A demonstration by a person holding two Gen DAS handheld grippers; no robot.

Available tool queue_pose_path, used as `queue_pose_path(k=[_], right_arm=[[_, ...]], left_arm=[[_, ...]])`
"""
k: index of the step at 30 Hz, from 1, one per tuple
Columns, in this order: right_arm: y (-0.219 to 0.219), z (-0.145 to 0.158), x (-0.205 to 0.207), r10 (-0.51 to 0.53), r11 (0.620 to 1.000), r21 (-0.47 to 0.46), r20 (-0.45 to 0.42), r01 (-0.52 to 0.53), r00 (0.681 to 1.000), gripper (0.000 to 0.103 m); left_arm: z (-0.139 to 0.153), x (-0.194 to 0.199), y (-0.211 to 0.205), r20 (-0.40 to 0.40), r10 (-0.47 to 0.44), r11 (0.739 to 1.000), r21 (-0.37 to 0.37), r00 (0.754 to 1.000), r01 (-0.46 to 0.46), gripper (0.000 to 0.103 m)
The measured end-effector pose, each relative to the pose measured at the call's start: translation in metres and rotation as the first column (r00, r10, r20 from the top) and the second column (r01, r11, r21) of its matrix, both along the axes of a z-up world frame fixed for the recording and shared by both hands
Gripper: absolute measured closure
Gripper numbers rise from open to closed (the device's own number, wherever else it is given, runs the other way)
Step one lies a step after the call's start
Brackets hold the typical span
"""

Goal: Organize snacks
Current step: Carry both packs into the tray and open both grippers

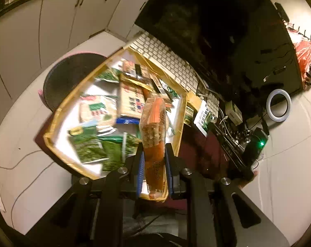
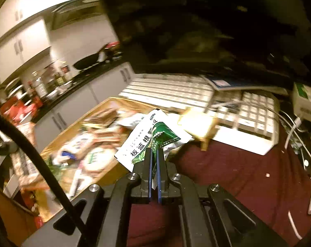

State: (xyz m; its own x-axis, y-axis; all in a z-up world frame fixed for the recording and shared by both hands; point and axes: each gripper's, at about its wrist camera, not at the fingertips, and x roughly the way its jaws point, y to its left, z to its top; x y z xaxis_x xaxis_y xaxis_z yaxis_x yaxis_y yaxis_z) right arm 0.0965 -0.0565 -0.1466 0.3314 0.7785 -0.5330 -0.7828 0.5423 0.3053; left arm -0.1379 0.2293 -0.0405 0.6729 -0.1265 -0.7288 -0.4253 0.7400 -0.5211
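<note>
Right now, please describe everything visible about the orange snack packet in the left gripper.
The orange snack packet is a long, narrow, glossy plastic pack, orange at both ends with a clear middle showing brown pieces. The left gripper is shut on its lower half, blue pads on both sides. It points forward over the yellow-rimmed box of snacks.

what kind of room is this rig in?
Likely a home kitchen doubling as a desk area: white keyboard and dark monitor on the table, kitchen counter with a wok, white cabinets.

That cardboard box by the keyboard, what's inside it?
The cardboard box holds loose snack packets: green ones near the front, beige ones further in. The orange packet clamped in the left hand-held gripper covers part of the contents, and the pile hides the bottom.
</note>
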Motion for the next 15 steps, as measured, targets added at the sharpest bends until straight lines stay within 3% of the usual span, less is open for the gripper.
queue_pose_path(k=[8,15], right_arm=[[0.045,0.012,-0.057,0.161,0.986,-0.046,0.042,-0.159,0.986,0.102],[0.078,0.003,-0.068,0.206,0.973,-0.116,0.036,-0.200,0.978,0.102]], left_arm=[[-0.003,-0.008,0.021,-0.025,0.013,0.999,0.042,1.000,-0.012,0.083],[-0.016,0.006,0.051,-0.072,0.016,0.998,0.069,0.997,-0.011,0.083]])
